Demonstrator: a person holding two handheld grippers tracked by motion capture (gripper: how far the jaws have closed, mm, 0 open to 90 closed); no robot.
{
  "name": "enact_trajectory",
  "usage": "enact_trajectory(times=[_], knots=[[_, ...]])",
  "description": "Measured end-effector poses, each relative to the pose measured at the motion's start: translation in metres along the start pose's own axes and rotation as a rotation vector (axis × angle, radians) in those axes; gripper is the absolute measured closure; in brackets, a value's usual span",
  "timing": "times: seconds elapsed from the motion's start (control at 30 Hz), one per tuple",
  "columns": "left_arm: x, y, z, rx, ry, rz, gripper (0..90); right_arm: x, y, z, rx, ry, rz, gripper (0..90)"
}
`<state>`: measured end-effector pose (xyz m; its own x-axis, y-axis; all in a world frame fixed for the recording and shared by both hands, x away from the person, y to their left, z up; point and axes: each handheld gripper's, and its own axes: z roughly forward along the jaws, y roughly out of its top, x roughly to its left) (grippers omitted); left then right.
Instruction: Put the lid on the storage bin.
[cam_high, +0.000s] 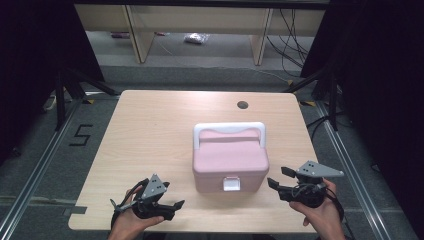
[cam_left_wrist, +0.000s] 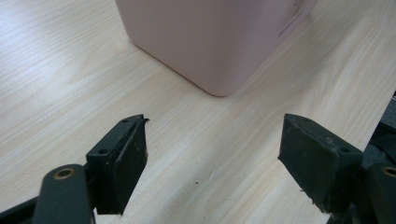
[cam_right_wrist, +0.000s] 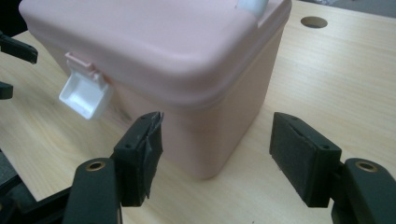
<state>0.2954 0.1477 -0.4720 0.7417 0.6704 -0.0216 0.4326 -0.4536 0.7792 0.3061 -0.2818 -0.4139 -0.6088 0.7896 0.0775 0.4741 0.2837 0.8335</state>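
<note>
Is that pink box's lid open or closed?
Closed: the lid sits flush on the pink box, though its white latch sticks outward, apparently unfastened.

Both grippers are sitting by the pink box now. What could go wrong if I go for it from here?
1. The white latch on the pink box stands flipped out; lifting by the white handle could let the lid swing open.
2. The right gripper faces a rounded corner with its jaws open; a grip there may slip.
3. The left gripper is also open and apart from the box, so a one-sided push could slide it across the table.
</note>
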Motion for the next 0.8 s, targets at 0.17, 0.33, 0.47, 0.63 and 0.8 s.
enact_trajectory(times=[0.17, 0.33, 0.47, 0.63, 0.8], knots=[[0.000, -0.001, -0.001, -0.002, 0.007, -0.007, 22.7, 0.002, -0.016, -0.003, -0.008, 0.018, 0.021, 33.9], [-0.001, -0.002, -0.002, -0.008, -0.003, -0.003, 22.6, 0.003, -0.025, -0.001, -0.002, 0.022, 0.026, 29.4], [-0.001, -0.004, -0.003, -0.006, 0.000, -0.009, 22.4, 0.006, -0.027, -0.002, 0.000, 0.021, 0.027, 24.7], [-0.002, -0.005, -0.004, -0.010, 0.004, -0.013, 22.3, 0.011, -0.032, -0.002, -0.003, 0.025, 0.013, 21.4], [-0.004, -0.006, -0.005, -0.010, -0.003, -0.009, 22.3, 0.013, -0.040, -0.001, 0.002, 0.030, -0.002, 19.6]])
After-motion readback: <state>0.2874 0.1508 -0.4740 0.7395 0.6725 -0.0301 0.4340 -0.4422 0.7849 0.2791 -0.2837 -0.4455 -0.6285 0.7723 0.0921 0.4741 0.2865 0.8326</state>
